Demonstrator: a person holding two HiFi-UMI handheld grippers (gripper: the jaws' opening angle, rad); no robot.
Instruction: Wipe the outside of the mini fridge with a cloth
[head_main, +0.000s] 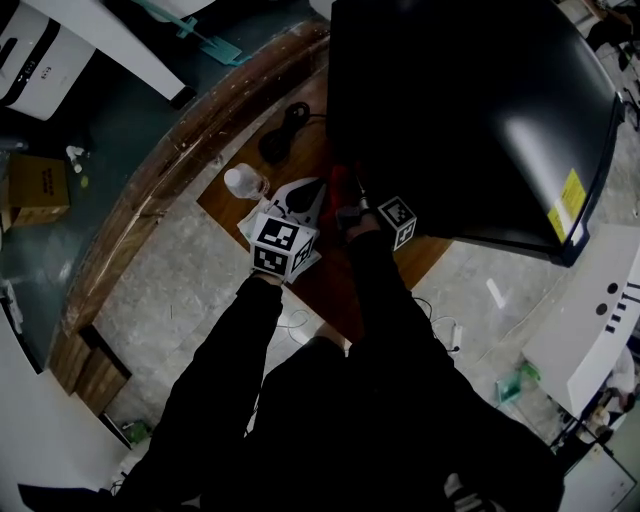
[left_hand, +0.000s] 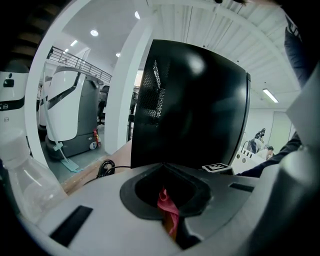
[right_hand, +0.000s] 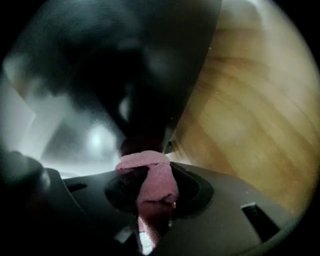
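Note:
The black mini fridge (head_main: 470, 110) stands on a brown wooden table (head_main: 318, 285) and fills the upper right of the head view. A red cloth (head_main: 340, 185) sits at its near left corner, between my two grippers. My left gripper (head_main: 318, 192) points at the fridge (left_hand: 195, 110), jaws shut, with a strip of the red cloth (left_hand: 168, 207) pinched in them. My right gripper (head_main: 352, 205) is shut on a fold of the cloth (right_hand: 152, 180), close against the fridge's dark side (right_hand: 125, 65).
A clear plastic bottle (head_main: 245, 183) stands just left of the left gripper, also visible in the left gripper view (left_hand: 20, 175). A black coiled cable (head_main: 285, 130) lies on the table behind it. Wood grain (right_hand: 250, 110) shows right of the fridge.

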